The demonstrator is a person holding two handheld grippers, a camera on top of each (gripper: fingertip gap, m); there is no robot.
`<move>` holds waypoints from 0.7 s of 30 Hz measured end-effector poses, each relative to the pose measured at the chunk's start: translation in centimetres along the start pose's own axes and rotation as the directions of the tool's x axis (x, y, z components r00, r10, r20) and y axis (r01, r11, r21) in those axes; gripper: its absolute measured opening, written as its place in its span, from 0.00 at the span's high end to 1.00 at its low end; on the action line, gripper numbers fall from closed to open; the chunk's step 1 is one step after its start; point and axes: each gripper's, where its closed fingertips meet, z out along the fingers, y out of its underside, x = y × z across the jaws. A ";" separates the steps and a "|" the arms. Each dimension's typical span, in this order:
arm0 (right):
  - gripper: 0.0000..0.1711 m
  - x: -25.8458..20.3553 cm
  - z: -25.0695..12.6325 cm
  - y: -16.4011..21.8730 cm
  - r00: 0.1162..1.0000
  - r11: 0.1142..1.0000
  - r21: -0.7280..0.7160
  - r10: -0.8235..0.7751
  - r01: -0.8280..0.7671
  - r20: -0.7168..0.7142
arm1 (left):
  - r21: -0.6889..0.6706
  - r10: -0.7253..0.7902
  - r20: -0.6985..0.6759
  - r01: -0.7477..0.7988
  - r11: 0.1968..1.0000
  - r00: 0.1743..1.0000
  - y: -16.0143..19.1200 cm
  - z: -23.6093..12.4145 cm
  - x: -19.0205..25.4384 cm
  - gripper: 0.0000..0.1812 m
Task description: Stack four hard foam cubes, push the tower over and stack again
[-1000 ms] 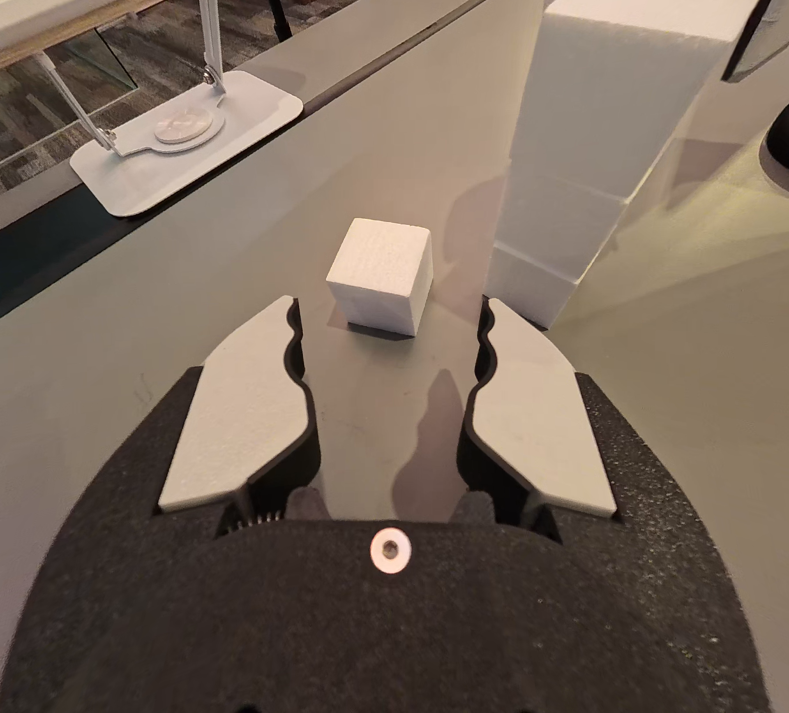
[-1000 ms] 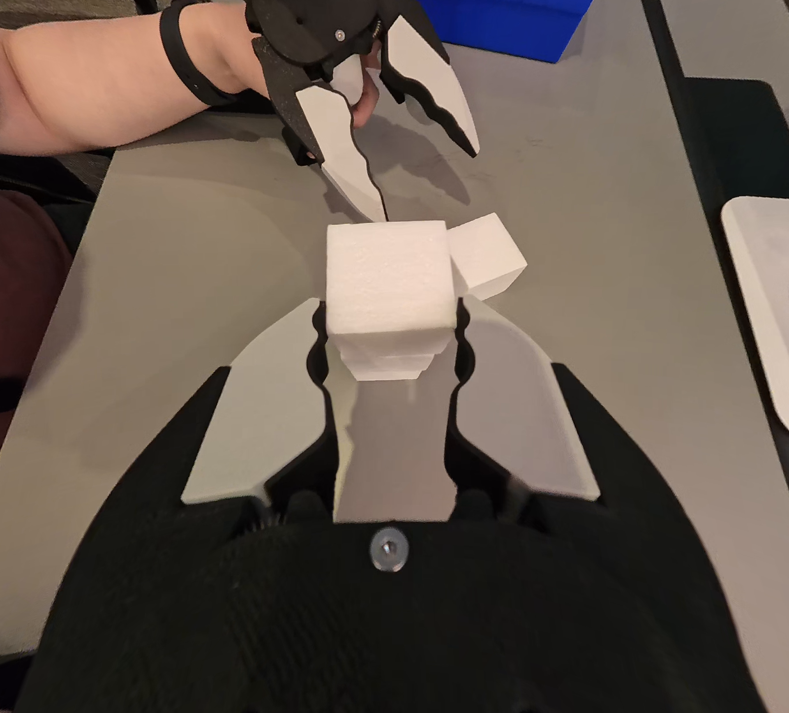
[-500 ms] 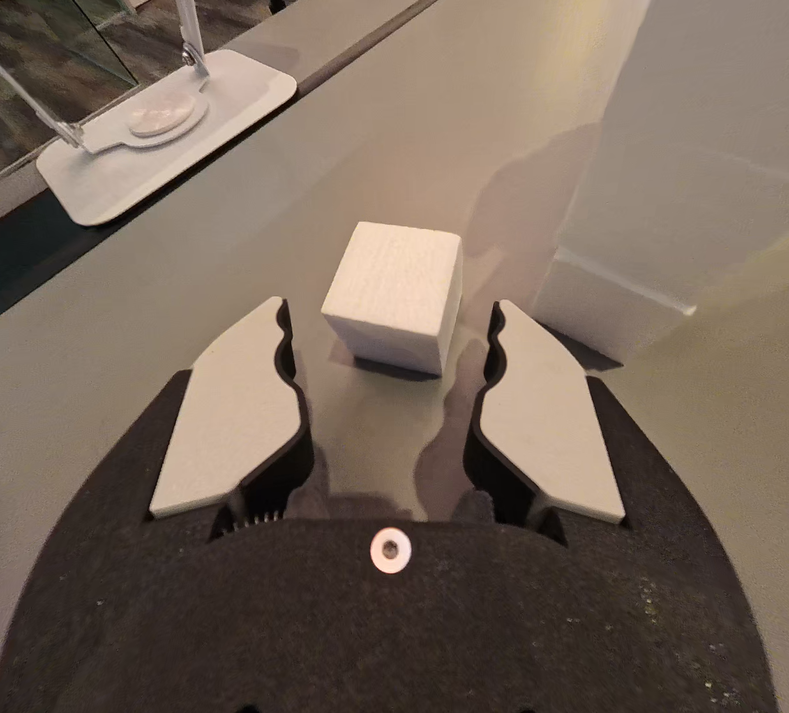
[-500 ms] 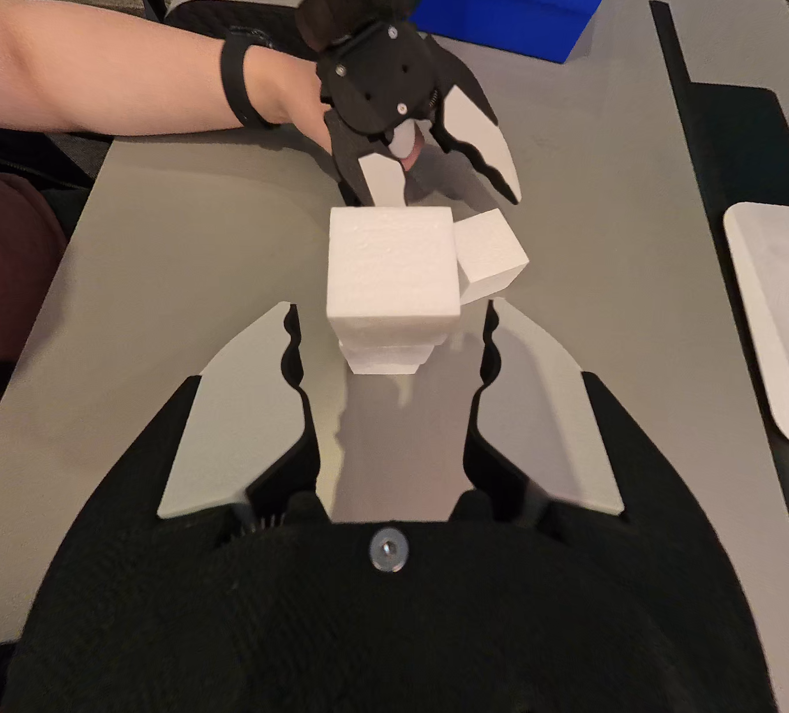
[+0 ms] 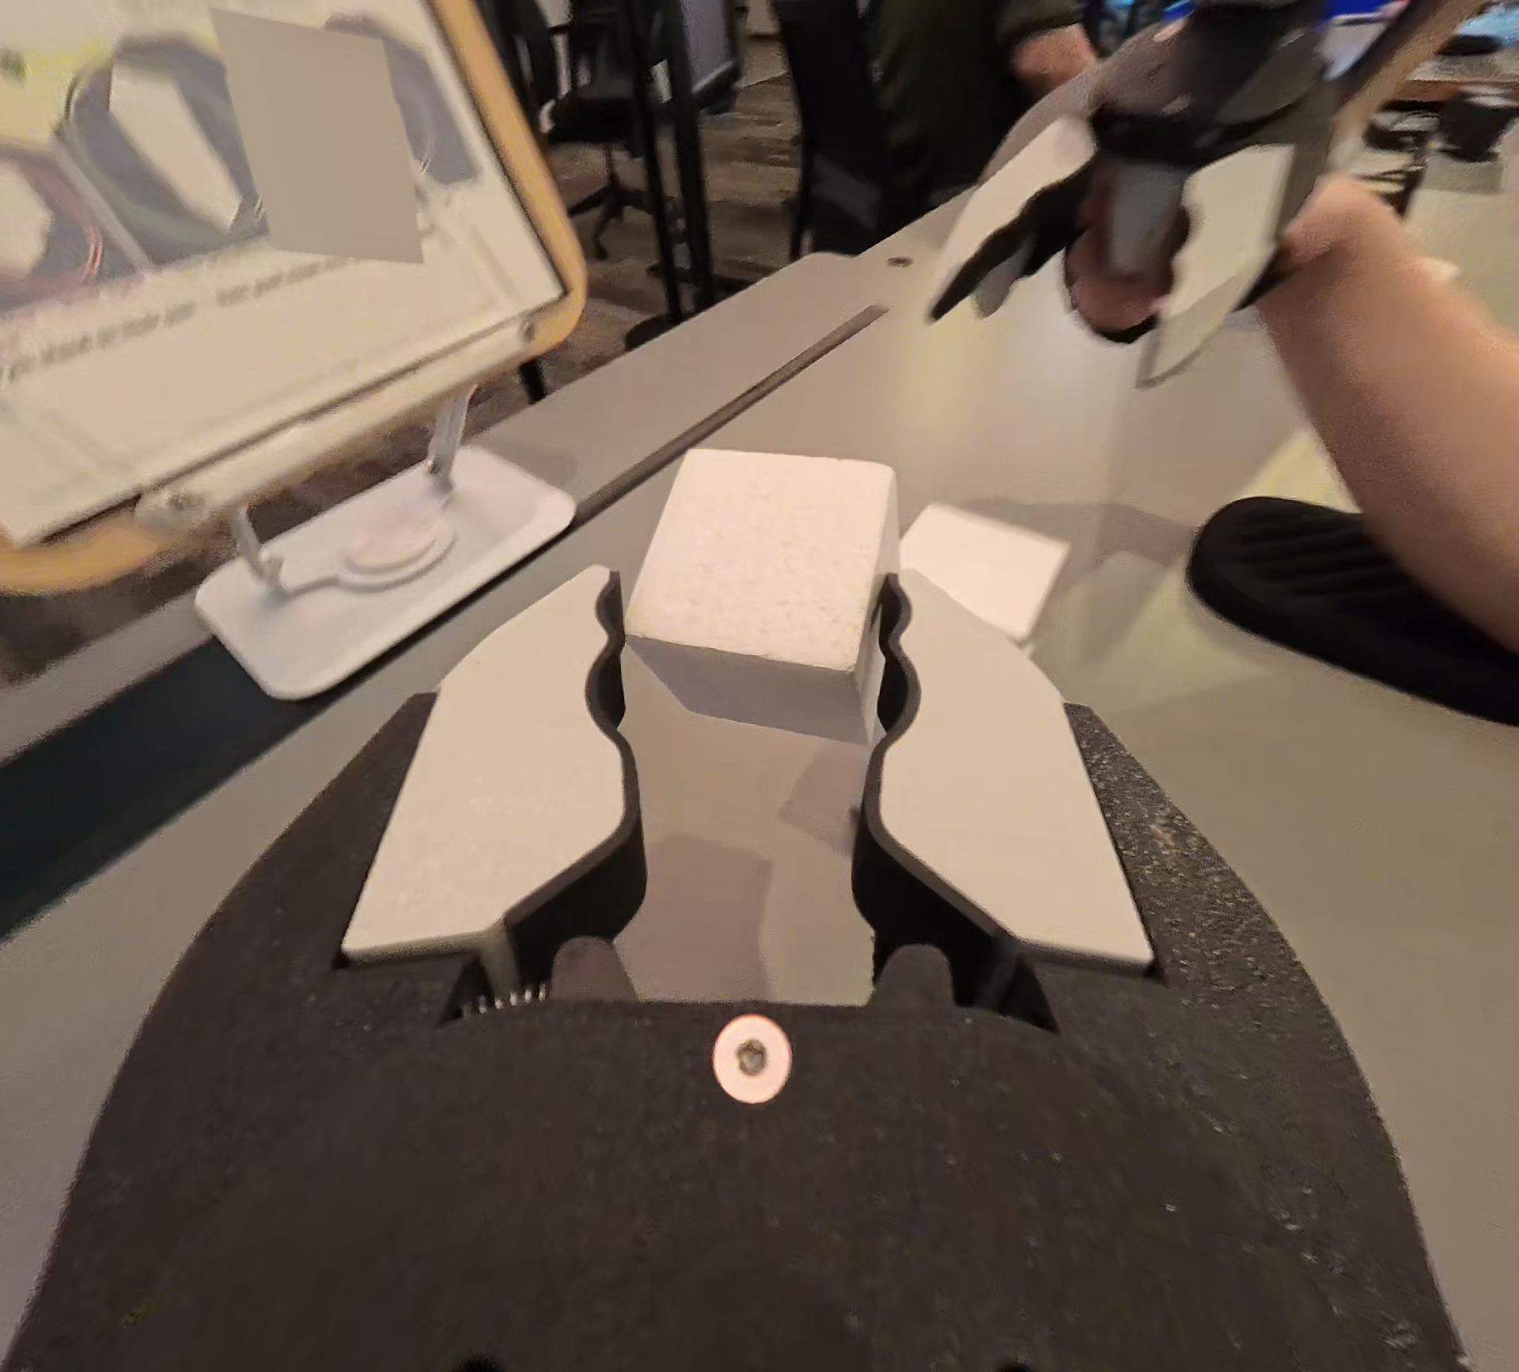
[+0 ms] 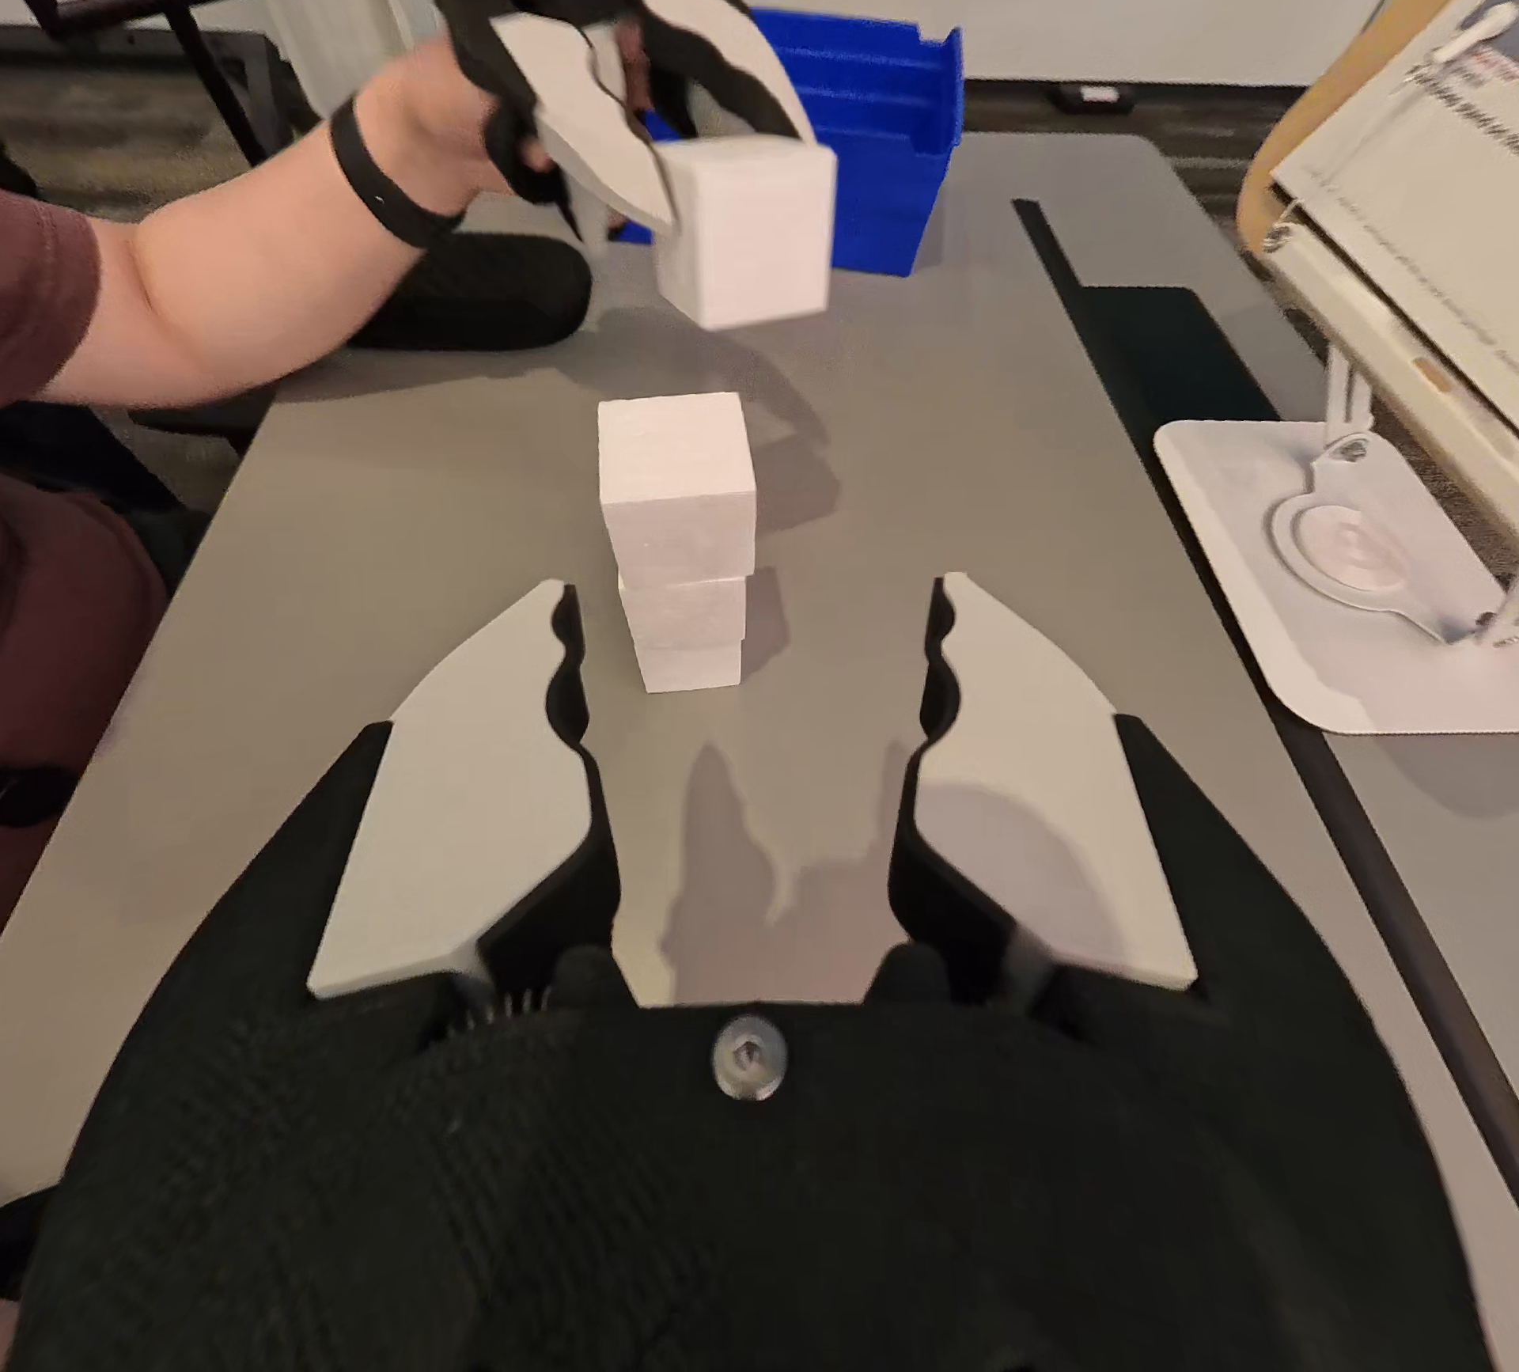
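Left wrist view: the left gripper (image 5: 752, 613) is seen clamped on a white foam cube (image 5: 760, 576), which is held clear of the grey table (image 5: 1233, 880). The fingers (image 5: 526, 741) are pressed against two opposite side faces of the cube, near their tips. The top of the stack (image 5: 982, 568) is seen just beyond and lower, to the right. The right gripper (image 5: 1060, 313) is seen farther off, raised, with its jaws apart and nothing between them. A document stand (image 5: 247, 182) on a white base is noted at the left edge of the table.

Right wrist view: the right gripper (image 6: 752, 617) is spread wide and empty, just short of the stack (image 6: 678, 535). Three cubes are stacked on the table, slightly offset from one another. The fourth cube (image 6: 748, 231) is held by the left gripper (image 6: 723, 182) above and beyond the stack, in front of a blue bin (image 6: 871, 124).

Cube appearance: matt white, grainy surface, sharp edges, flat faces.

Handling (judged): the cube is taken to be very light and stiff, with enough surface grip for a side pinch. Opposite flat faces are the best hold. A light stack is expected to be easily knocked, so a gentle, square placement is called for.
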 end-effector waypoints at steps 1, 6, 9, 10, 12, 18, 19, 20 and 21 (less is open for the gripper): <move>0.53 0.2 -0.5 0.0 1.000 1.000 0.014 0.012 -0.012 -0.003 | 0.003 0.029 -0.029 -0.029 1.000 0.999 -1.5 0.1 1.1 0.67; 0.53 0.9 -2.0 0.9 0.998 0.998 0.034 0.052 -0.051 -0.023 | -0.089 0.176 -0.164 -0.192 0.977 0.971 -3.6 2.9 6.5 0.67; 0.53 1.1 -2.4 1.2 0.997 0.997 0.041 0.071 -0.070 -0.020 | -0.151 0.219 -0.177 -0.246 0.957 0.960 -2.7 4.0 7.1 0.67; 0.53 1.1 -2.5 1.3 0.997 0.997 0.041 0.073 -0.072 -0.020 | -0.154 0.214 -0.187 -0.243 0.958 0.959 -2.5 4.2 7.1 0.67; 0.53 1.1 -2.6 1.5 0.997 0.996 0.042 0.075 -0.075 -0.017 | -0.160 0.188 -0.196 -0.221 0.962 0.962 -2.1 4.4 6.9 0.67; 0.53 1.1 -2.2 1.9 0.997 0.996 0.027 0.083 -0.083 -0.004 | -0.170 0.188 -0.242 -0.232 0.958 0.952 -0.9 4.6 6.5 0.67; 0.53 1.2 -2.2 2.0 0.997 0.996 0.019 0.082 -0.082 -0.006 | -0.169 0.198 -0.247 -0.243 0.955 0.949 -0.7 4.7 6.5 0.67; 0.53 1.2 -2.1 2.1 0.997 0.997 0.013 0.082 -0.082 -0.006 | -0.171 0.205 -0.247 -0.251 0.953 0.947 -0.6 4.8 6.5 0.67; 0.53 1.2 -2.0 2.2 0.997 0.997 0.009 0.083 -0.083 -0.005 | -0.176 0.206 -0.251 -0.254 0.951 0.946 -0.4 4.9 6.5 0.67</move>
